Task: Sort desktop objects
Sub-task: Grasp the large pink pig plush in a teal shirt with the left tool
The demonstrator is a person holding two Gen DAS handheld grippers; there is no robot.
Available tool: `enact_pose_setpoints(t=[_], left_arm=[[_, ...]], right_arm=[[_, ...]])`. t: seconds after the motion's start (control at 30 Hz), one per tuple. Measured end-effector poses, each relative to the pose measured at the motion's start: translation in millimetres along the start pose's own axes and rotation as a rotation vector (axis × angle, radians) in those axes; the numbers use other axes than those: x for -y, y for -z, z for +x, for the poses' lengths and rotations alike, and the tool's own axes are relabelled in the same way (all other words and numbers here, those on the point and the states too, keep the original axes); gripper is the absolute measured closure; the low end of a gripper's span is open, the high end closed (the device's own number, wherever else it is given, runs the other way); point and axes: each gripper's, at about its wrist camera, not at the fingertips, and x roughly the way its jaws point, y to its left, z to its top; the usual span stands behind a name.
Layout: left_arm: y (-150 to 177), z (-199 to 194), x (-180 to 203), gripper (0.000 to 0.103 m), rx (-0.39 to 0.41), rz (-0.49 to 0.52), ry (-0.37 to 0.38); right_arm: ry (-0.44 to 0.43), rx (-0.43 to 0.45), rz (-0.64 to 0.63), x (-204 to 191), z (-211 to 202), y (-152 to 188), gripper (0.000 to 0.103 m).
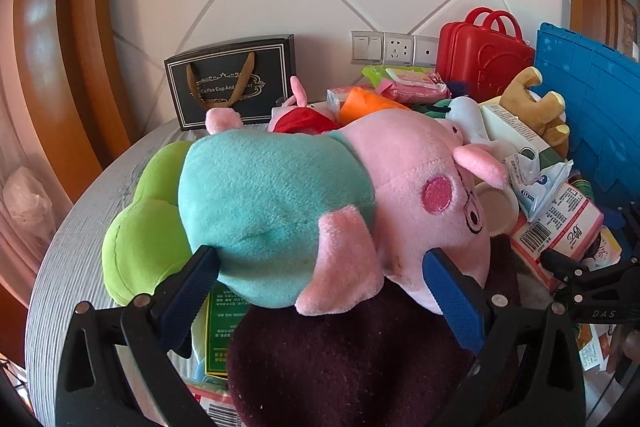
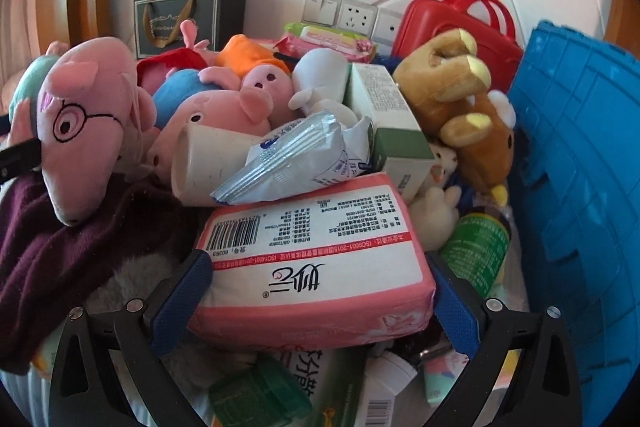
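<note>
My left gripper [image 1: 320,291] is shut on a pink pig plush with a teal body [image 1: 320,195], fingers on either side of it, held over a dark maroon knit cloth [image 1: 344,359]. The same plush shows at the left of the right wrist view [image 2: 80,115]. My right gripper [image 2: 316,303] is closed around a pink tissue pack [image 2: 316,259] with a barcode, its blue pads against both ends. A foil packet [image 2: 296,155] and a paper cup [image 2: 204,163] lie just behind the pack.
A blue plastic crate [image 2: 580,187] stands at the right. A red case [image 1: 484,55], a black gift bag [image 1: 236,79], a brown plush [image 2: 464,99], more pig plushes [image 2: 224,107], a green cushion [image 1: 140,239], boxes and a green bottle [image 2: 476,251] crowd the table.
</note>
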Motion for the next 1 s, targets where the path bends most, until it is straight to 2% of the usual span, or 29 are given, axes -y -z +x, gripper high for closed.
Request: enact_pose_setpoints(t=[0.13, 0.27, 0.33, 0.43, 0.53, 0.67, 0.73, 0.87, 0.93, 1.0], left_arm=[[1.6, 2.9, -4.9, 0.0, -0.008, -0.005, 0.02], [-6.5, 17.8, 0.3, 0.0, -0.032, 0.037, 0.017], [-8.2, 26.0, -1.8, 0.0, -0.044, 0.03, 0.011], [-5.0, 47.3, -14.4, 0.0, -0.121, -0.049, 0.008], [2.2, 30.3, -22.8, 0.001, -0.072, -0.037, -0.007], [8.0, -17.6, -25.6, 0.0, 0.033, 0.145, -0.013], [-0.1, -31.5, -29.1, 0.0, 0.068, 0.226, 0.004], [-23.7, -27.2, -27.2, 0.0, 0.108, 0.377, 0.059], [-25.7, -17.5, -21.4, 0.0, 0.109, 0.449, 0.088], [-26.8, -3.2, -17.9, 0.0, 0.076, 0.489, 0.156]], right_arm=[[0.009, 0.012, -0.067, -9.0, -6.1, 6.3, 0.0], [0.04, 0.004, -0.115, -17.8, 9.9, -1.9, 0.0], [0.04, -0.01, -0.093, -14.5, 16.6, -6.6, 0.0], [0.039, -0.024, -0.067, -12.2, 21.2, -10.7, 0.0], [0.019, -0.02, -0.011, -6.0, 13.8, -12.4, 0.0], [-0.022, -0.042, 0.04, 5.6, 11.2, -4.1, 0.0], [-0.021, -0.04, 0.045, 5.8, 10.5, -4.4, 0.0], [-0.008, -0.039, 0.05, 3.0, 11.1, -5.8, 0.0], [-0.011, -0.047, 0.047, 3.6, 10.3, -6.2, 0.0], [-0.012, -0.055, 0.043, 4.7, 9.0, -6.0, 0.0]])
